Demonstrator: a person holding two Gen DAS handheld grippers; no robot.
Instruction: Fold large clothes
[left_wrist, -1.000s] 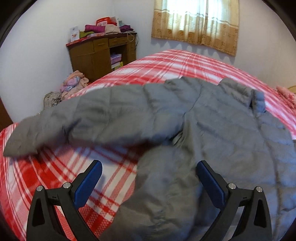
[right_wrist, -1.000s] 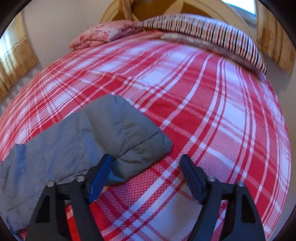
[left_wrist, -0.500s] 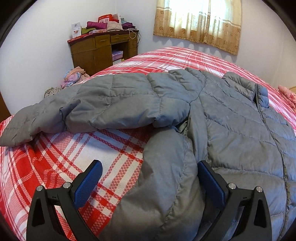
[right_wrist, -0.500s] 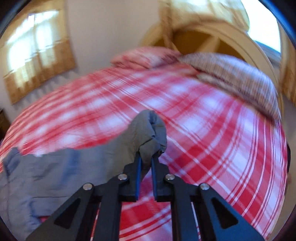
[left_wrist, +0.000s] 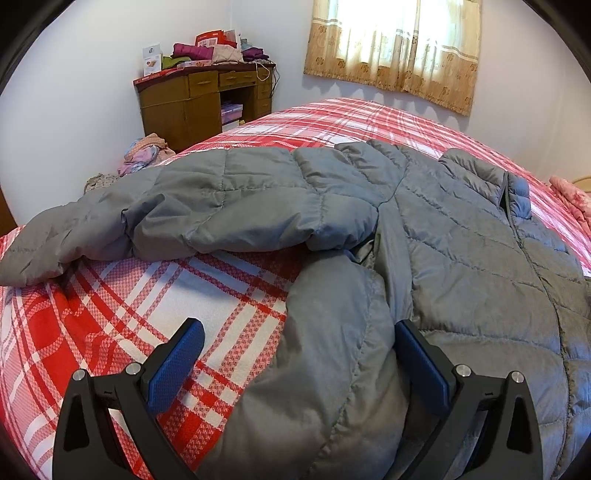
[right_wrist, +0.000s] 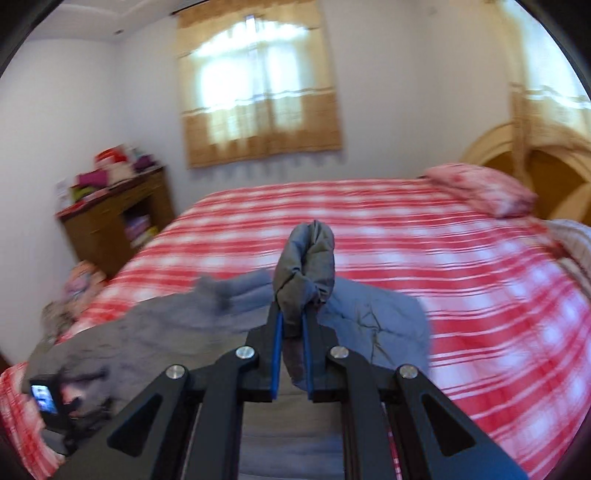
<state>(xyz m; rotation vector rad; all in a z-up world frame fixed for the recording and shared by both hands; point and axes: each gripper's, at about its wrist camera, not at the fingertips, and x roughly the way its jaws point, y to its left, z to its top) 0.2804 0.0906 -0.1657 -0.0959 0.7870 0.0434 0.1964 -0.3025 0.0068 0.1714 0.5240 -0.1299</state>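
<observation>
Grey jacket (left_wrist: 461, 258) lies spread across the bed (left_wrist: 92, 314), one sleeve twd the desk-side edge. Left gripper (left_wrist: 295, 354) jaws wide open over the hem. Right gripper (right_wrist: 291, 332) clamps a jacket fold, lifted.

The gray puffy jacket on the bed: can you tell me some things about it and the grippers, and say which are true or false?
1. The right gripper is shut on the jacket. True.
2. The left gripper is squeezed shut. False: it is open, with jacket fabric between its fingers.
3. The bed cover is blue with dots. False: it is red and white plaid.
4. A wooden desk stands by the wall. True.
</observation>
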